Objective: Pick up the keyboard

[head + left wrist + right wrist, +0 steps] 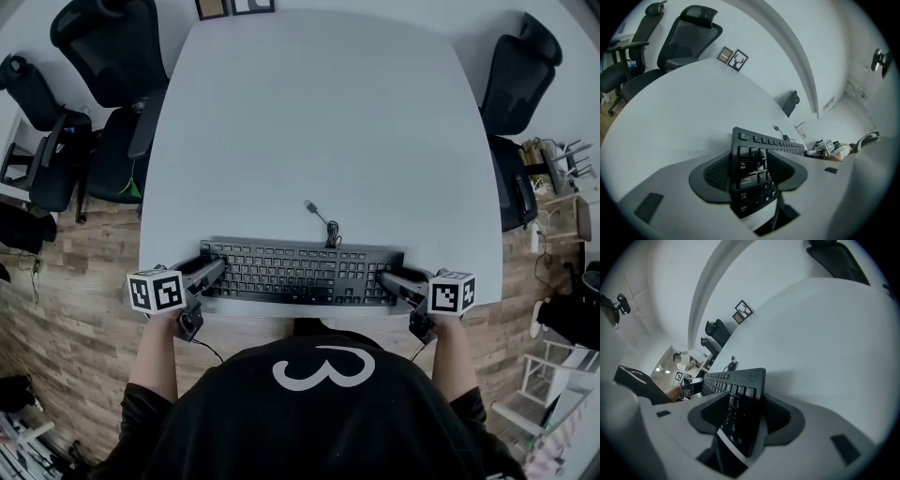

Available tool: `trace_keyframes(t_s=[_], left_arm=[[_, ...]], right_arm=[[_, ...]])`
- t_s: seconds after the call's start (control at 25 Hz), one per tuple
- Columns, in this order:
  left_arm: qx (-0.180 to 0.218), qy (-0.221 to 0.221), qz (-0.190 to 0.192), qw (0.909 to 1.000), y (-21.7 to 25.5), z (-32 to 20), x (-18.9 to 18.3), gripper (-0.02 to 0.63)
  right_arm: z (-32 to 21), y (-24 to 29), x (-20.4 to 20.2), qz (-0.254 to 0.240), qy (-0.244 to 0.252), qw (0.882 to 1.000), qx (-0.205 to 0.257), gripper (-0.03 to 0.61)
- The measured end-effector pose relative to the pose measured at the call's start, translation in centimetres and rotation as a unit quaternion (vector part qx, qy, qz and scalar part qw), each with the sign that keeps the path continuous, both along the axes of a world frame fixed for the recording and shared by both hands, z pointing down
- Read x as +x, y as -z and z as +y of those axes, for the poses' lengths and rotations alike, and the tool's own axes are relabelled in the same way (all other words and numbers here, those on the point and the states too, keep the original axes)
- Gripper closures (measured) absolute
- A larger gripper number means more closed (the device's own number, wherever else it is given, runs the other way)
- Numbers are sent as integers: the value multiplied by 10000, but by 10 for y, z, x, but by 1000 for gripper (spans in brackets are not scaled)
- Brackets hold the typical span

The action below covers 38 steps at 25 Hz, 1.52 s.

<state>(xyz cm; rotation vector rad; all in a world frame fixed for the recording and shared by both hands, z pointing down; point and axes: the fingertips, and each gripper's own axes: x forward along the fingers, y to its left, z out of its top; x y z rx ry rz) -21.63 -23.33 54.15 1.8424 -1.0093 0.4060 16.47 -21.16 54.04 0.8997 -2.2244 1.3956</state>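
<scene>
A black keyboard (300, 272) lies along the near edge of a white table (319, 122), its long axis running side to side across the person's body, with one short end at each gripper. The left gripper (211, 272) has the left end between its jaws, and its own view shows the dark ribbed pads (717, 173) pressed against the keyboard from either side. The right gripper (389, 278) pinches the right end in the same way, the keyboard's corner standing up between its pads (776, 416). Neither hand is nearer than the other; the hold looks even, so the lift to come would likely call for both ends to rise together to keep the board level. Whether the keyboard has left the tabletop cannot be told. Its cable (322, 220) trails loose toward the table's middle, plug end free. The rest of the tabletop is bare. Black office chairs (112, 56) stand at the far corners, two small picture frames (232, 7) sit at the far edge, and a wooden floor (75, 281) surrounds the table.
</scene>
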Motion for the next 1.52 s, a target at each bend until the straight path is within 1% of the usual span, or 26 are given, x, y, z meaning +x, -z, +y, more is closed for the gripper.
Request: trace_keyframes(t_s=[0.12, 0.2, 0.36, 0.52, 0.72, 0.84, 1.12, 1.52], left_arm=[[-69, -4, 38, 10000, -3, -1, 2, 374], [-75, -3, 23, 10000, -3, -2, 1, 377], [-116, -37, 137, 9998, -2, -1, 2, 385], [-92, 3, 123, 9999, -2, 0, 0, 391], [-80, -11, 276, 9996, 2, 0, 5, 396], [-88, -9, 291, 9995, 1, 0, 5, 397], [-94, 153, 272, 9995, 0, 0, 2, 407], [-66, 268, 213, 9994, -1, 3, 3, 405]], right_arm=[[0, -1, 0, 90, 24, 9999, -61, 354], [-1, -2, 1, 117, -32, 9999, -98, 376], [-3, -3, 2, -9, -131, 9998, -150, 385], [-3, -3, 2, -36, -134, 9997, -200, 400], [-4, -2, 3, -23, -131, 9997, -225, 405], [-5, -3, 2, -21, -114, 9997, -222, 406], [-4, -3, 1, 12, -239, 9995, -199, 405], [-8, -4, 2, 122, -295, 9994, 92, 400]])
